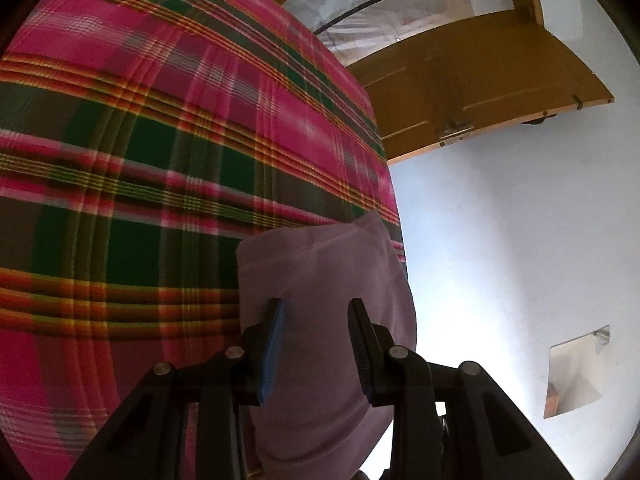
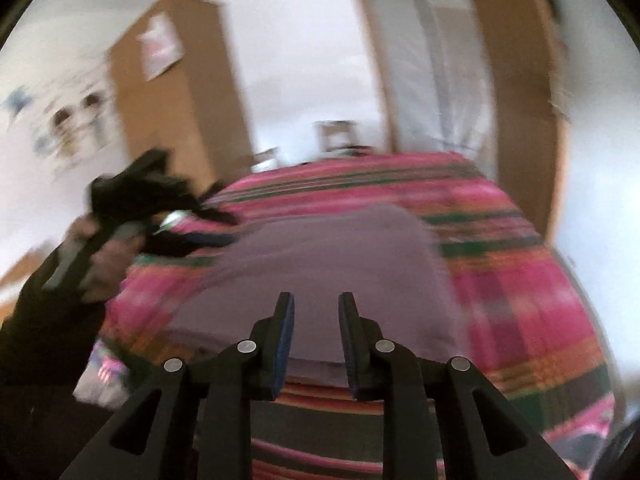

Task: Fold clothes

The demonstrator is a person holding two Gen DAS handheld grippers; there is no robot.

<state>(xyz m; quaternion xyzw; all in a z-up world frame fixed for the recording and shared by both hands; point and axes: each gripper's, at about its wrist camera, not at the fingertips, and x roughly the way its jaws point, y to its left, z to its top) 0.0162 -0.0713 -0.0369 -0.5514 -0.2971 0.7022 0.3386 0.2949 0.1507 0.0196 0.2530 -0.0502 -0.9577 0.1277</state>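
A folded mauve garment [image 1: 328, 280] lies on a bed with a pink, green and orange plaid cover [image 1: 140, 140], near the bed's edge. My left gripper [image 1: 316, 308] hovers over the garment, open, nothing between its fingers. In the right wrist view, which is blurred, the same mauve garment [image 2: 320, 264] lies flat on the plaid cover [image 2: 520, 300]. My right gripper [image 2: 316, 300] is open over the garment's near part. The left gripper [image 2: 216, 224] shows at the left of that view, held by a hand [image 2: 108, 256] in a dark sleeve, at the garment's far left corner.
A brown wooden door [image 1: 480, 80] and pale wall stand beyond the bed's edge. A tall wooden wardrobe [image 2: 176, 88] stands at the far left, a door frame [image 2: 516, 100] at the far right. Small items [image 2: 336, 132] sit past the bed's head.
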